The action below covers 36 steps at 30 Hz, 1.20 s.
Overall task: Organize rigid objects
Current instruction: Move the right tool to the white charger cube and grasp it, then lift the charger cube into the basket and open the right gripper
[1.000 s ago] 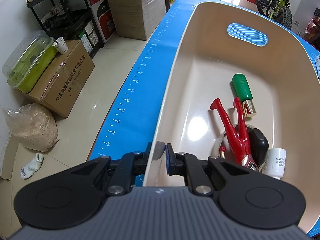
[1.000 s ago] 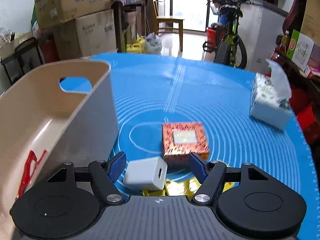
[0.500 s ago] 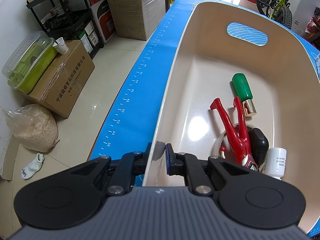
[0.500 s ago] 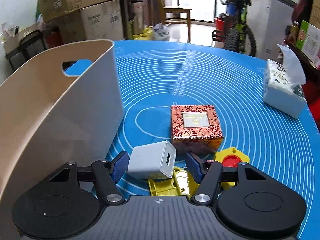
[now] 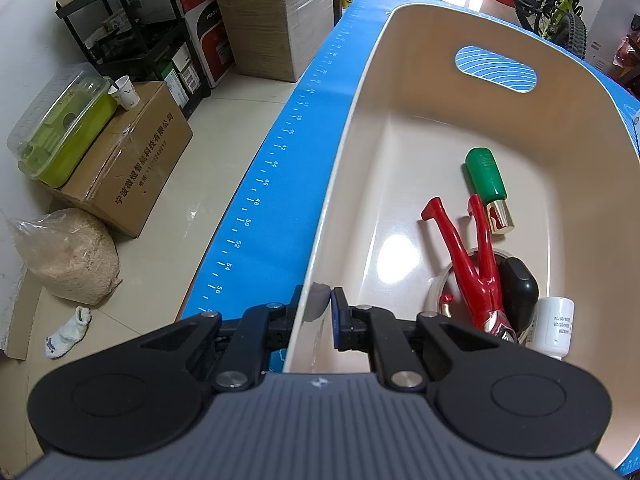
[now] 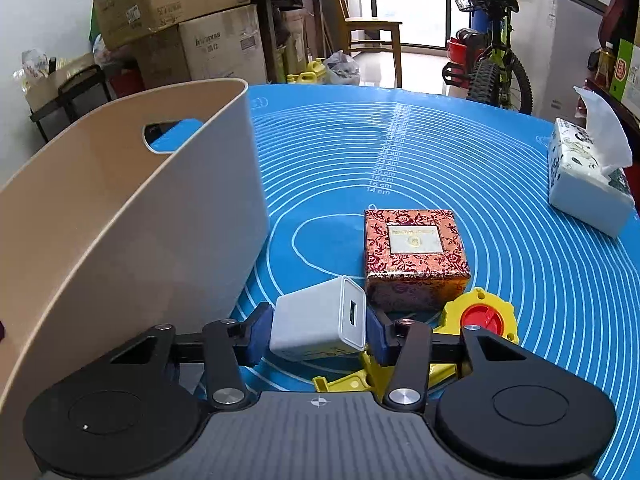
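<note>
Left gripper (image 5: 322, 312) clamped on the near rim of the beige bin (image 5: 568, 128), which stands along the blue mat's (image 6: 440, 152) left edge. Inside, toward its right wall: green-capped bottle (image 5: 486, 182), red figurine (image 5: 472, 264), black object (image 5: 518, 288), white bottle (image 5: 556, 328). Right gripper (image 6: 318, 330), jaws closing, both pads against the white charger (image 6: 316, 330) just beside the bin's outer wall. Patterned box (image 6: 414, 258) and yellow toy (image 6: 480, 316) adjoin; tissue pack (image 6: 588, 184) well apart; open mat beyond.
</note>
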Each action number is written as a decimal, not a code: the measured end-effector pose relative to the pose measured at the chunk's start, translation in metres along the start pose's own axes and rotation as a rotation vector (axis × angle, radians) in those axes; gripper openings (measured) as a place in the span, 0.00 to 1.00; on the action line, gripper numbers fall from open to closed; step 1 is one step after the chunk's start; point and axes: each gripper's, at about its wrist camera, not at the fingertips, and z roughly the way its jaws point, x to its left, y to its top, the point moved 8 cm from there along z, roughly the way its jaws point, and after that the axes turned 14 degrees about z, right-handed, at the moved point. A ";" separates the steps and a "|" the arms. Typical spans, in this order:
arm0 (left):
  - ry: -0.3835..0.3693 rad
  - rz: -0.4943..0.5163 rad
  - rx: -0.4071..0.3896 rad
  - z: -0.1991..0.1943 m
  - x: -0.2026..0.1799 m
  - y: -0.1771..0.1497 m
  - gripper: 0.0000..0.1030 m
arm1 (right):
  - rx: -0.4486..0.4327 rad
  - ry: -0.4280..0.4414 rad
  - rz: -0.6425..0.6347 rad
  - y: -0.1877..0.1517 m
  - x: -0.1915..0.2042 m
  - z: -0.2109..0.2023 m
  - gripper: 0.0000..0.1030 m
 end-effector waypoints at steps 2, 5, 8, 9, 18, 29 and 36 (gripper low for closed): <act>0.002 0.001 -0.001 0.000 0.000 0.000 0.14 | -0.013 0.011 0.007 0.002 0.001 -0.005 0.53; 0.001 0.001 -0.001 0.000 0.000 0.000 0.14 | -0.042 0.008 0.008 0.005 0.001 -0.013 0.53; 0.001 0.001 -0.001 0.000 0.000 0.000 0.14 | -0.060 -0.013 0.006 0.006 -0.001 -0.018 0.53; 0.002 0.002 -0.001 0.000 0.000 0.000 0.14 | -0.063 -0.018 0.008 0.007 -0.002 -0.019 0.53; 0.002 0.001 -0.001 0.000 0.000 0.000 0.14 | -0.165 -0.053 0.047 0.027 -0.007 -0.049 0.53; 0.002 0.000 -0.002 -0.001 0.000 0.000 0.14 | -0.337 0.039 0.042 0.055 0.030 -0.112 0.53; 0.005 0.003 -0.002 -0.001 0.000 0.000 0.14 | -0.297 0.150 -0.053 0.045 0.084 -0.120 0.53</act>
